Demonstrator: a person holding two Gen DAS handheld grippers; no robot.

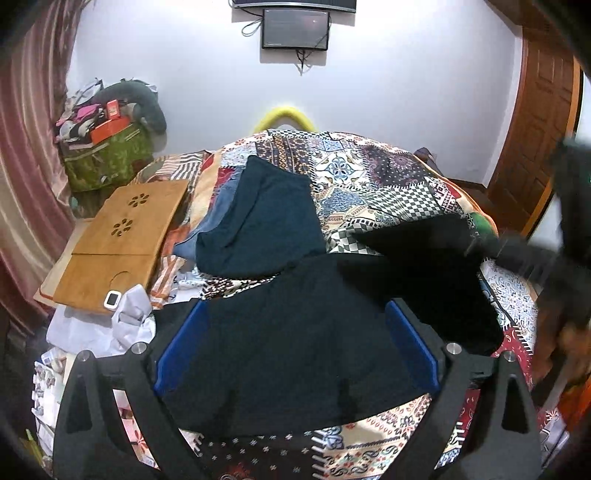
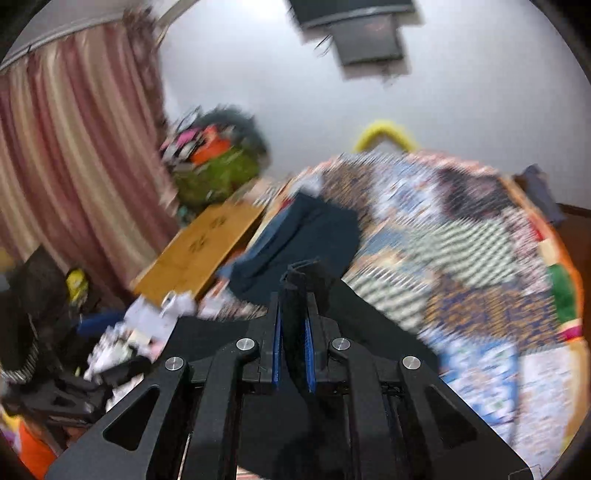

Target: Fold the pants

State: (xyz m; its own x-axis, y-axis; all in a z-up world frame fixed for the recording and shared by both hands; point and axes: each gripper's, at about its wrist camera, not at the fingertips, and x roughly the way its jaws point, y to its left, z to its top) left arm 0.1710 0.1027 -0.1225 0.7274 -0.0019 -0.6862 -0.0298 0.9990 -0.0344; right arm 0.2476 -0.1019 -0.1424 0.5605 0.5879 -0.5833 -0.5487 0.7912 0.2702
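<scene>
Far left: striped pink curtain (image 1: 26,155), then a green bag (image 1: 107,158) stuffed with odds and ends against the wall. Wooden lap tray (image 1: 125,236) next, lying on the bed's edge with a small white gadget (image 1: 112,298) at its near corner and crumpled white stuff (image 1: 125,325) beside it. Toward the middle, a folded teal garment (image 1: 258,225) on top of something blue (image 1: 218,218), sitting on the patchwork bedspread (image 1: 369,177). Closer in, black pants (image 1: 295,354) spread flat across the bedspread. Left gripper (image 1: 295,350) hanging over them with blue pads (image 1: 177,350) wide apart, nothing between them. Up on the wall, a small dark screen (image 1: 295,28). Over to the right, right gripper (image 2: 293,328) clamped tight on a bunched fold of the black pants, fabric poking up between the pads. That view pretty smeared with blur. Wooden door (image 1: 535,140) at the far right.
</scene>
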